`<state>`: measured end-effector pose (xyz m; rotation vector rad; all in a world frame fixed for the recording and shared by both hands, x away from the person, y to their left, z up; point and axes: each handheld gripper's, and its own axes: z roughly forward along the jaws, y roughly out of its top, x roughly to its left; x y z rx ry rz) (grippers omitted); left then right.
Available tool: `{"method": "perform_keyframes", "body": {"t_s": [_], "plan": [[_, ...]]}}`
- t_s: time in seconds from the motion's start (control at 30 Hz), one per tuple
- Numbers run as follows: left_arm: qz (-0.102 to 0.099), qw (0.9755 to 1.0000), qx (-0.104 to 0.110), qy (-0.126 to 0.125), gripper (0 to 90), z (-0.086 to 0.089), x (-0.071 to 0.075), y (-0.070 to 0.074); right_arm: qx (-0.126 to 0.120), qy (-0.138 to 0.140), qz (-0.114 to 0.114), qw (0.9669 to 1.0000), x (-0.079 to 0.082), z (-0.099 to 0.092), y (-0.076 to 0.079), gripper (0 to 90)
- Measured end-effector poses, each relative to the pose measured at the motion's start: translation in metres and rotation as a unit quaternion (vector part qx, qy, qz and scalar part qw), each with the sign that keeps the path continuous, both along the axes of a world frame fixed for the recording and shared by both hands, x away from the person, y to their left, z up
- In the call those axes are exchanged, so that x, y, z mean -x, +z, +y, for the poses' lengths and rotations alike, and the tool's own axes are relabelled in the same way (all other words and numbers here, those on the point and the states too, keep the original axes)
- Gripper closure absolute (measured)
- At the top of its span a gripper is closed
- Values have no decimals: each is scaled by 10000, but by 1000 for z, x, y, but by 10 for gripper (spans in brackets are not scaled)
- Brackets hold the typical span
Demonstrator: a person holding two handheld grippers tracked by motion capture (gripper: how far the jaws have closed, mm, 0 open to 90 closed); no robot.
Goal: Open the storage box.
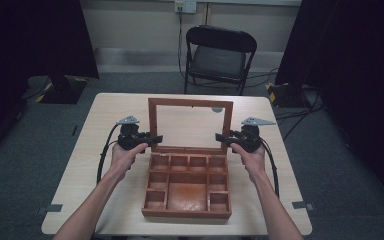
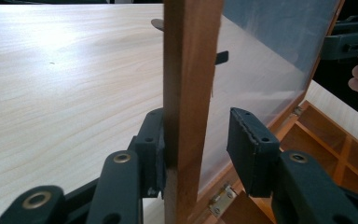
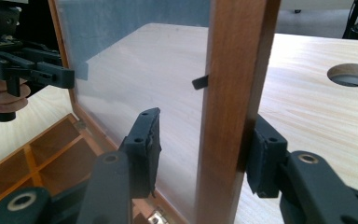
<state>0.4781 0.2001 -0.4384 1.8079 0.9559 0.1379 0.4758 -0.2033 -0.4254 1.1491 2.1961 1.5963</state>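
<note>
A wooden box (image 1: 187,212) with several compartments lies open on the table, its glass-paned lid (image 1: 190,102) standing upright at the back. My left gripper (image 1: 157,140) is open around the lid's left frame rail (image 2: 189,70): the rear pad (image 2: 151,154) touches the wood, while the front pad (image 2: 251,149) stands clear of it. My right gripper (image 1: 220,136) is open around the right rail (image 3: 235,70) in the same way, with the rear pad (image 3: 263,158) against the wood and the front pad (image 3: 144,149) apart. Each gripper view shows the other gripper (image 2: 349,42) (image 3: 28,70) through the glass.
The box sits mid-table on a pale wooden table (image 1: 115,115), with bare surface behind the lid. A round cable hole (image 3: 352,74) is in the tabletop behind the lid. A brass hinge (image 2: 221,198) joins lid and base. A black chair (image 1: 219,55) stands beyond the far edge.
</note>
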Motion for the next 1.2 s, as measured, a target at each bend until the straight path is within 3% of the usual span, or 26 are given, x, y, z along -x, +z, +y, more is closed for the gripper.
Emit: {"method": "perform_keyframes", "body": {"t_s": [0.2,0.47,0.73,0.87,0.9,1.2], "plan": [[59,10000,-26,40,586,-2,-5,-3,0,-69,113,9999,-6,-2,-5,536],[164,9998,100,51,579,-2,-10,-7,54,-169,199,9996,-14,1,-6,517],[238,9996,125,64,564,-2,-14,-11,54,-245,281,9993,-18,4,-10,468],[305,9994,134,129,487,-4,-14,-12,95,-265,316,9991,-20,6,-12,439],[251,9996,-66,102,461,-8,-13,-11,114,-281,321,9990,-22,7,-14,430],[476,9988,108,63,424,-6,-17,-23,208,-391,518,9977,-28,14,-25,336]]}}
